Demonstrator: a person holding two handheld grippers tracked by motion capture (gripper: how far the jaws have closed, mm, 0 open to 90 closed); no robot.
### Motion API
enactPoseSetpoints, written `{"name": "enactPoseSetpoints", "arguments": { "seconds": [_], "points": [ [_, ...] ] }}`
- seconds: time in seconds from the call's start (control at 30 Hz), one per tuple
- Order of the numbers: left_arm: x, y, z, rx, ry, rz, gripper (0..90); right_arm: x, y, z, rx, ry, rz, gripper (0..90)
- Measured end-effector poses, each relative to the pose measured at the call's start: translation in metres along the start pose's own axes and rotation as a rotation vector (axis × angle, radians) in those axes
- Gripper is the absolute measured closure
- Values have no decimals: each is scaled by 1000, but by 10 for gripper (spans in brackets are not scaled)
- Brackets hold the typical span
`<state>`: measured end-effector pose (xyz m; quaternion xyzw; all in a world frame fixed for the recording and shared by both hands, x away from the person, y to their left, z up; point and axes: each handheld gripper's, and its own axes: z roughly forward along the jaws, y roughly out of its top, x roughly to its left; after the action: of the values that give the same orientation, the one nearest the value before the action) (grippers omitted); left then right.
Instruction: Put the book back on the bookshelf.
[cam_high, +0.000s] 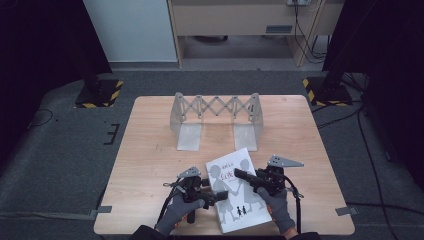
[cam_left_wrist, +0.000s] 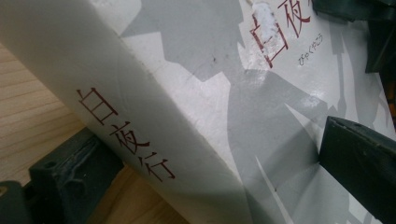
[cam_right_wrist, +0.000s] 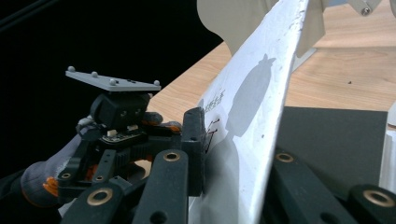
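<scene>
While both grippers (cam_high: 218, 196) (cam_high: 240, 174) clamp the book's (cam_high: 239, 210) opposite edges, bare table (cam_high: 150, 150) surrounds it.

1. Two forearms in dark sleeves came in from the bottom edge of the high view, each hand in a grey knit glove.
2. The gloved left hand (cam_high: 178, 212) gripped the handle of the black two-jaw left gripper (cam_high: 218, 197), which pointed toward the right.
3. In the left gripper view, one black jaw lay under the white paperback book (cam_left_wrist: 196, 116) and the other over its cover, pinching its spine edge.
4. The gloved right hand (cam_high: 279, 206) held the black two-jaw right gripper (cam_high: 240, 174), which pointed left.
5. In the right gripper view, its jaws were clamped on the book's cover.
6. Each gripper carried a grey three-cornered plate on top.
</scene>
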<state>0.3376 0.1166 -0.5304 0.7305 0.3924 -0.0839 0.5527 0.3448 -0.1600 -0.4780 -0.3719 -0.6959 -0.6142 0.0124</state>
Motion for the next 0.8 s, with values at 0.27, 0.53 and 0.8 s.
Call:
{"name": "enactPoseSetpoints", "arguments": {
  "seconds": [0.27,0.53,0.8],
  "points": [
    [2,0,2,28,52,-2,0,-9,-2,5,54,-62,13,690],
    [9,-1,6,64,70,-40,5,-14,-6,14,139,-164,-38,524],
    [10,-2,8,67,81,-41,12,-18,-11,17,187,-217,-35,396]
  ]
}}
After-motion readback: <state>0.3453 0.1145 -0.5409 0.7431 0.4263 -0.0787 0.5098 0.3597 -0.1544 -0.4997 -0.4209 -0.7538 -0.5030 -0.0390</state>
